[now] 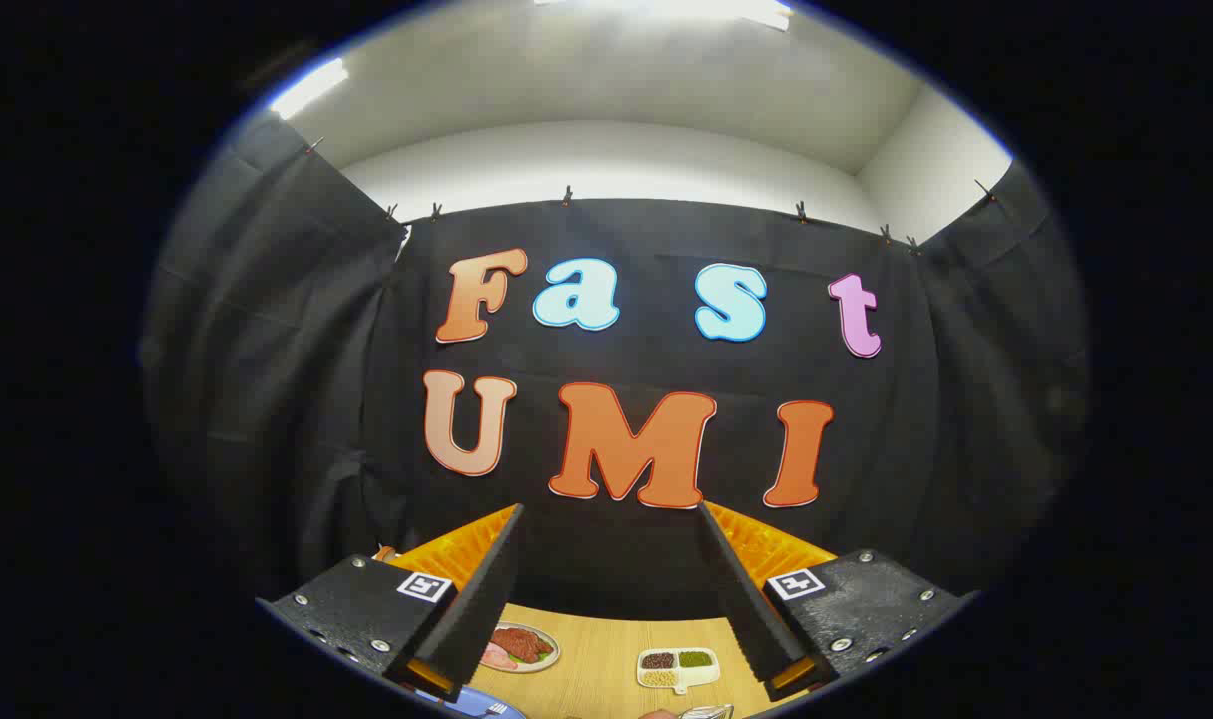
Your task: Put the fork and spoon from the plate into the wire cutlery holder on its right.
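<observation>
Fork (499,708) tines are peeking over a blue plate (466,701) at the counter's (596,659) near edge, just beside the left finger. The claw (611,589) is hovering wide open above, gripping nothing; wire cutlery holder (706,712) sitting right of the plate.

Readable words or numbers: none. Signs: square black-and-white coded marker (425,586) on left finger block of gripper (609,509), second marker (794,584) on right; fingers spread, holding nothing.
</observation>
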